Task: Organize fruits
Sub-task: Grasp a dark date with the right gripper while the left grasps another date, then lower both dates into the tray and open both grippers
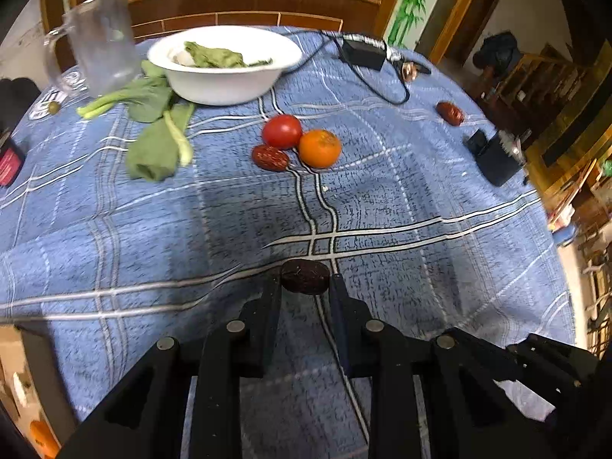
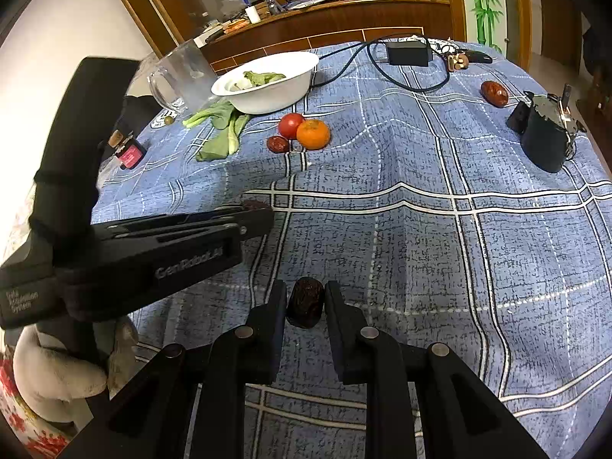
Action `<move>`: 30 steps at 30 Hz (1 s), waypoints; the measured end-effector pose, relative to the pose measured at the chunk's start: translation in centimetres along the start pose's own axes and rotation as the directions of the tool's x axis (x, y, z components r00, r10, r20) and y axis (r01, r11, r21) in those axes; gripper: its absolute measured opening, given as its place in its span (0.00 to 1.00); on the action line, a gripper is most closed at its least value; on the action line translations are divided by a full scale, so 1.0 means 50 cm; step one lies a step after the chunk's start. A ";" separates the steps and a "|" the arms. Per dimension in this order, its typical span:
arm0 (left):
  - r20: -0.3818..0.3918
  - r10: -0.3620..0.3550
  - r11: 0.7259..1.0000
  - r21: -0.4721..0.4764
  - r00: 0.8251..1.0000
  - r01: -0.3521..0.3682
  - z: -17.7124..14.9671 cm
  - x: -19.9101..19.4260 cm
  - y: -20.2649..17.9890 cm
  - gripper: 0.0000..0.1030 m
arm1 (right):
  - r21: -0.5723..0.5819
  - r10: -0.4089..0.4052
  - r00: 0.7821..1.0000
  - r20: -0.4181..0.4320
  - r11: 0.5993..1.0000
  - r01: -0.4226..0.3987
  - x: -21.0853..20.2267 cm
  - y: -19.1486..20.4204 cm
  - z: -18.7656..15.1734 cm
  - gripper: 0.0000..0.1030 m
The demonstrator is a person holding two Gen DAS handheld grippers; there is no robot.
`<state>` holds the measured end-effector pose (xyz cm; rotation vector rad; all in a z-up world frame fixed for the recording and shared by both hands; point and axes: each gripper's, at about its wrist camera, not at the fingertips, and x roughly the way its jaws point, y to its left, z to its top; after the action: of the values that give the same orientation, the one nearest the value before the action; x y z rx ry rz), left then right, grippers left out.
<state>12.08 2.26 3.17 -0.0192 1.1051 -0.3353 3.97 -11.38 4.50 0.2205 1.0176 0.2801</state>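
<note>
Two dates clamped | left gripper (image 1: 306, 281) on one date (image 1: 306, 276), right gripper (image 2: 306, 302) on another date (image 2: 305, 302) | three fruits grouped by tomato (image 1: 282, 131) | far date (image 1: 450, 113) left

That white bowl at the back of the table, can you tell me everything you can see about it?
The white bowl is round, wide and smooth, with a flared rim; it looks like glazed ceramic or plastic. It stands upright on the blue checked tablecloth at the far side. Inside lie green vegetable leaves and something pale. More leafy greens lie on the cloth against its base, a clear glass mug stands beside it, and a black cable runs close behind. Neither gripper touches it.
</note>
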 end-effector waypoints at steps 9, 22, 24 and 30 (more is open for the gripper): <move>0.087 -0.023 0.993 -0.117 0.996 0.033 -0.081 -0.171 0.089 0.23 | -0.031 0.031 1.000 0.000 0.999 -0.031 -0.047 0.084 -0.027 0.21; 0.035 0.173 0.911 -0.385 0.984 -0.147 -0.379 -0.393 0.375 0.24 | -0.201 0.271 0.955 -0.123 0.935 -0.292 -0.034 0.418 -0.097 0.22; 0.004 0.191 0.895 -0.411 0.982 -0.172 -0.418 -0.399 0.408 0.24 | -0.254 0.292 0.943 -0.161 0.911 -0.325 -0.026 0.473 -0.122 0.22; -0.058 0.219 0.891 -0.394 0.974 -0.224 -0.494 -0.408 0.446 0.24 | -0.356 0.285 0.924 -0.255 0.861 -0.363 0.012 0.580 -0.203 0.22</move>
<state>-12.11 32.75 5.71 -0.2518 1.1596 0.1007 -8.14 16.64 7.85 -0.0094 1.0897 0.8254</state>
